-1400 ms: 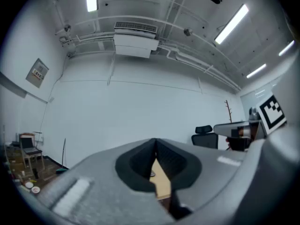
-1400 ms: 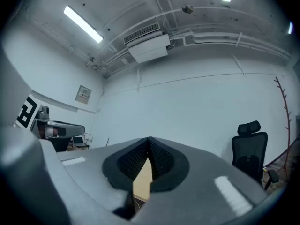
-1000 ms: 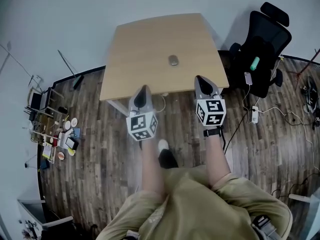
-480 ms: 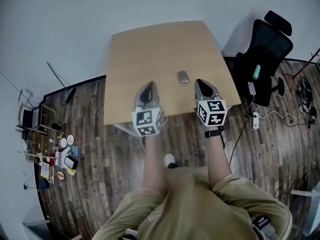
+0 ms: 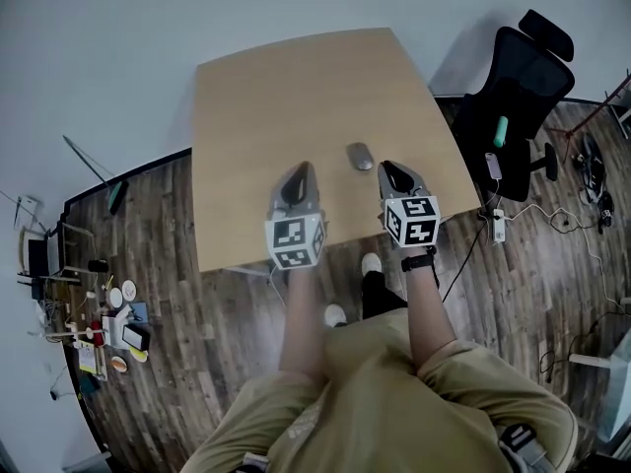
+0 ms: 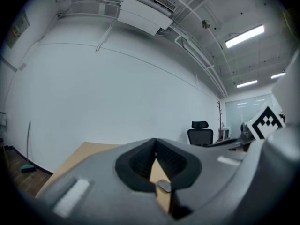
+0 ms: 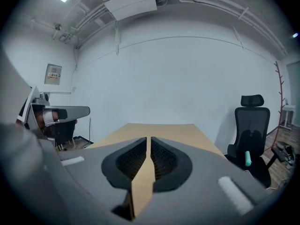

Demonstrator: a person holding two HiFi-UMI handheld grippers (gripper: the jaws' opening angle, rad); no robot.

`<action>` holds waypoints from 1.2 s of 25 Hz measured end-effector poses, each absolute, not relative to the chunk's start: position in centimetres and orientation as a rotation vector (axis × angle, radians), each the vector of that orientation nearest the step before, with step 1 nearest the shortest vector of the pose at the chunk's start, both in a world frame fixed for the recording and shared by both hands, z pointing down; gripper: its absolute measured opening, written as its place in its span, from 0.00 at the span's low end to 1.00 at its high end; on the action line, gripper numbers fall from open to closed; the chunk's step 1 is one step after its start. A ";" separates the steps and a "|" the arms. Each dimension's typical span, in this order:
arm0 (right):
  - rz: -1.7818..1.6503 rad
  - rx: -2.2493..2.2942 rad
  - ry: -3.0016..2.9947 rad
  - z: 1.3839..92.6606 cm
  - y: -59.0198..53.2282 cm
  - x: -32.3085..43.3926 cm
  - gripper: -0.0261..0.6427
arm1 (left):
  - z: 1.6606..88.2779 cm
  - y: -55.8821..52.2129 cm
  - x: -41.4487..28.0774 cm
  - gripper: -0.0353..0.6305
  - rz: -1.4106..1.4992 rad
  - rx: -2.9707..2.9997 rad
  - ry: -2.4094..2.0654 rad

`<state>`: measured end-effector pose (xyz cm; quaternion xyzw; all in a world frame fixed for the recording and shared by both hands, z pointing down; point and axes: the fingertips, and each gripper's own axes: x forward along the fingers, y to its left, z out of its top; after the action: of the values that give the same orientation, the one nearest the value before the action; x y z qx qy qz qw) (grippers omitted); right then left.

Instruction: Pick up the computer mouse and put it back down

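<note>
Pick-up not yet begun: the mouse [image 5: 360,156] lies untouched on the table [image 5: 256,97] near frame centre, just beyond the left gripper [image 5: 299,173], jaws closed and empty, and the right gripper [image 5: 388,169], jaws opening slightly with nothing between them.

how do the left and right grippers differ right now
Jaws: the left gripper has its tips together, while the right gripper shows a thin slit and its jaws are opening.
Nearness: the right gripper's tip is close beside the computer mouse; the left gripper is farther off, on the mouse's other side.
Shared: both hold nothing and point across the table from its near edge.
</note>
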<state>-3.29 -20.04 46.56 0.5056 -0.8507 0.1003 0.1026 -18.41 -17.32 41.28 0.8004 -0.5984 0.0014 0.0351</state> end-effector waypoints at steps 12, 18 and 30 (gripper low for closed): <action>0.571 1.198 -2.253 60.5 -33.0 -4.7 0.36 | 48.4 -30.8 -18.1 0.06 0.154 2.344 -1.783; 0.680 1.094 -2.155 67.3 -36.7 -5.9 0.46 | 54.2 -35.3 -18.7 0.06 0.233 2.220 -1.758; 0.717 1.067 -2.003 76.8 -42.2 -6.6 0.52 | 60.2 -39.4 -20.3 0.06 0.290 2.094 -1.737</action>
<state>-6.64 -42.15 76.85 0.4161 -0.7814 0.2798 0.3715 -20.29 -39.39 60.24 0.7497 -0.6218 0.1038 0.2014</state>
